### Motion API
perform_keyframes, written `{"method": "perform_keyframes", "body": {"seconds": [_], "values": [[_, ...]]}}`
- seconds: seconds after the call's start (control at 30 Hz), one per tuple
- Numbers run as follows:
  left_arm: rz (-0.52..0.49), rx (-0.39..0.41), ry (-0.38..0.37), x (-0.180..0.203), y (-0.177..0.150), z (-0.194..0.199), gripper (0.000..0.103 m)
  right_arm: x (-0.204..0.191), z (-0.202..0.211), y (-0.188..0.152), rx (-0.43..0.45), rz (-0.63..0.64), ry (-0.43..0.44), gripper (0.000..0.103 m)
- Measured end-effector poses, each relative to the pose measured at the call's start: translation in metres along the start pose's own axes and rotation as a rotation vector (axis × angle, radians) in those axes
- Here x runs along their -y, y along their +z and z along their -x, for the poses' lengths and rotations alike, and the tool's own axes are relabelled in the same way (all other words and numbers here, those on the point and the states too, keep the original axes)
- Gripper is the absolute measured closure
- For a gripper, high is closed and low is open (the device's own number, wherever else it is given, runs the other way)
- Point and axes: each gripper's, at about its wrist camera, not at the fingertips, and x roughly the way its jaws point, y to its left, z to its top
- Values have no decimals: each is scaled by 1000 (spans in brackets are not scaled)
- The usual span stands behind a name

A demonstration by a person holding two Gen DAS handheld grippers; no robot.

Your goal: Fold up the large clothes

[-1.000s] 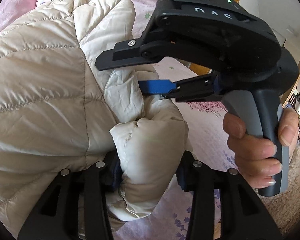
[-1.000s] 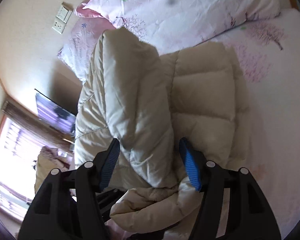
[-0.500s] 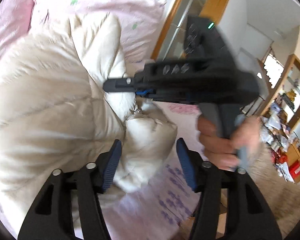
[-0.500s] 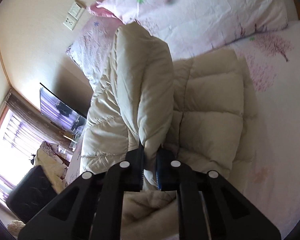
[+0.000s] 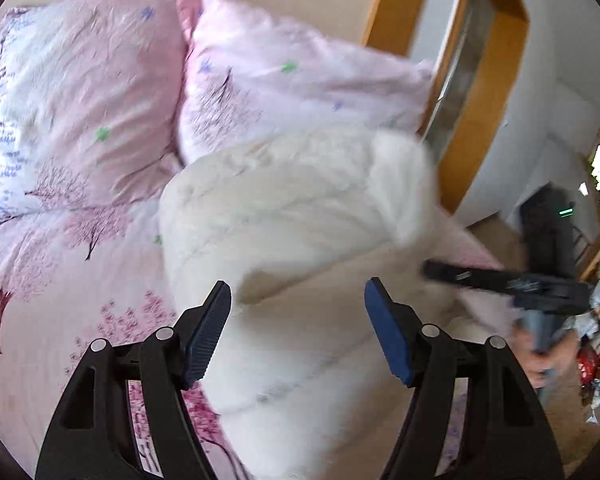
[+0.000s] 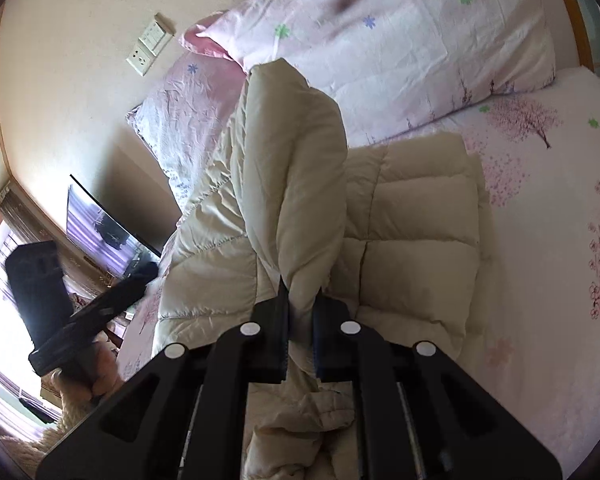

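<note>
A cream quilted puffer jacket (image 5: 300, 248) lies on the pink floral bed. In the right wrist view my right gripper (image 6: 302, 312) is shut on a raised fold of the jacket (image 6: 296, 184), which stands up above the flat quilted part (image 6: 412, 240). In the left wrist view my left gripper (image 5: 298, 320) is open and empty, its blue pads (image 5: 208, 332) held just above the jacket. The right gripper shows blurred at the right of the left wrist view (image 5: 512, 280). The left gripper shows at the left of the right wrist view (image 6: 88, 316).
Two pink floral pillows (image 5: 92, 92) lean at the head of the bed (image 5: 40, 288). A wooden door frame (image 5: 484, 92) stands to the right. A wall socket (image 6: 146, 50) and a TV (image 6: 108, 228) are by the wall. Cluttered items (image 5: 596, 360) lie beyond the bed edge.
My left gripper let go of the jacket fold, opened and drew back. My right gripper closed on the raised fold and lifted it.
</note>
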Motion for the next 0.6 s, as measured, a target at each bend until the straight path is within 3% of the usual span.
{"method": "perform_keyframes", "body": {"seconds": [0.1,0.6], "values": [[9,-38,5,-3,-7,-14,33,3,7,0,13,-2,1,94],[-25,-51,-15,15,-5,-15,33,26,7,-4,2,-48,-21,93]]}}
